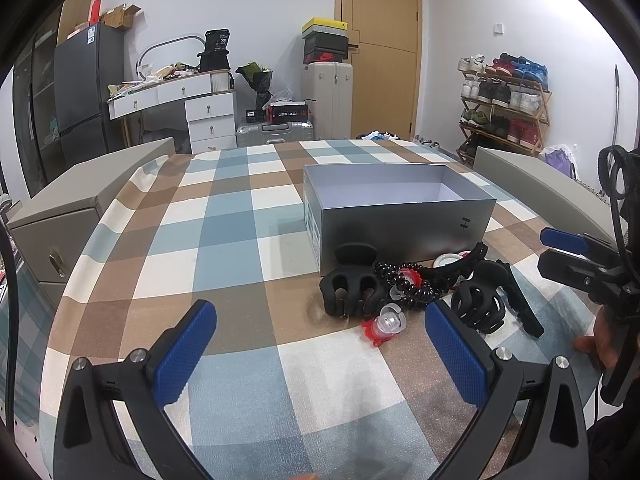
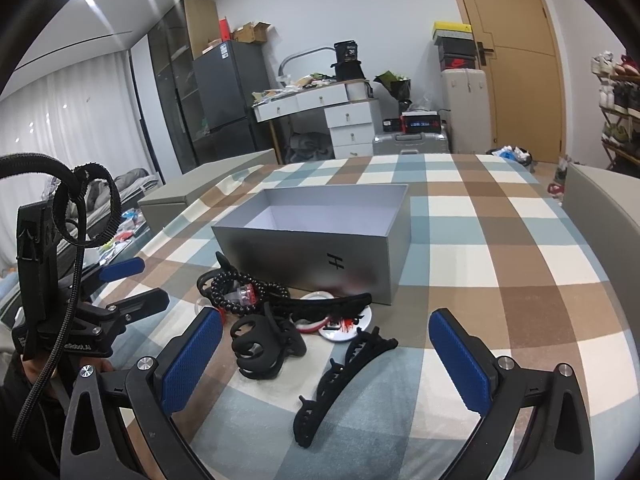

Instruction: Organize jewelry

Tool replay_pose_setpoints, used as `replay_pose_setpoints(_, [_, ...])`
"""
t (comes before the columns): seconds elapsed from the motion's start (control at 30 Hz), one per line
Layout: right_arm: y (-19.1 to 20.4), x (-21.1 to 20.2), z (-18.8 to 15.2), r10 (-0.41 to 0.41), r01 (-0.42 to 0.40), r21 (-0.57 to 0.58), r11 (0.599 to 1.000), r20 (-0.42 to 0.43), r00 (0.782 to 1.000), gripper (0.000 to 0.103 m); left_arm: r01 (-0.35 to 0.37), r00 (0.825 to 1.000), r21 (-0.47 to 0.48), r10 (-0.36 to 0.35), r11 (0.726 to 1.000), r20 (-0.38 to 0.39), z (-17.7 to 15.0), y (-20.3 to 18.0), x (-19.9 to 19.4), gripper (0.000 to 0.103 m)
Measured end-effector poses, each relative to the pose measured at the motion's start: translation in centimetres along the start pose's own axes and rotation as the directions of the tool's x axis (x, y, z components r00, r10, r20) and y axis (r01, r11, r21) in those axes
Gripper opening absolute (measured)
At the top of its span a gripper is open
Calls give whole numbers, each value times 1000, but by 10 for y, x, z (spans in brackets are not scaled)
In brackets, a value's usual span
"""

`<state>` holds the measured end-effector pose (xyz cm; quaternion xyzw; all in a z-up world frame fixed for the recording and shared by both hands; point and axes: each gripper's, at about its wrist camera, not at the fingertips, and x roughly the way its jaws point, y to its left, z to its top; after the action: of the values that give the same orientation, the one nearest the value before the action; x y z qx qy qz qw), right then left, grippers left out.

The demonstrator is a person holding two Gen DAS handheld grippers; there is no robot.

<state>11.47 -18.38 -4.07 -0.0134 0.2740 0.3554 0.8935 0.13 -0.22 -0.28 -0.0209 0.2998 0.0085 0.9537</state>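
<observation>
**Hair clips and beads heaped before an open grey box**

The grey box point(image 2: 320, 248) sits lidless on the checked tablecloth point(image 1: 224, 240), its near wall printed with a small black mark like a crossed "H". In the right wrist view, white lettering on the other gripper's body reads partly "Robot.AI" — the start is hidden.

The left gripper point(image 1: 320, 352) hovers low over the cloth, fingers spread wide and holding nothing, aimed toward the pile. The right gripper point(image 2: 326, 360) is likewise spread and empty, its blue pads point(image 2: 192, 360) flanking the clips.

The pile lies just in front of the box's near wall: a black claw clip point(image 1: 352, 288), a black bead bracelet point(image 1: 408, 284), a second claw clip point(image 2: 264, 348), and a long black banana clip point(image 2: 340, 384) whose long axis runs from the right gripper up toward the box. A red-and-clear trinket point(image 1: 384, 324) lies nearest the left gripper.
</observation>
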Motion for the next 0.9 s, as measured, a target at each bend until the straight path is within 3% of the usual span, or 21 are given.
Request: replay_pose_setpoints(0.9, [-2, 0, 0, -4, 4, 3, 1000, -2, 1000, 103, -3, 1000, 9, 3, 1000, 0, 0, -2, 0, 102])
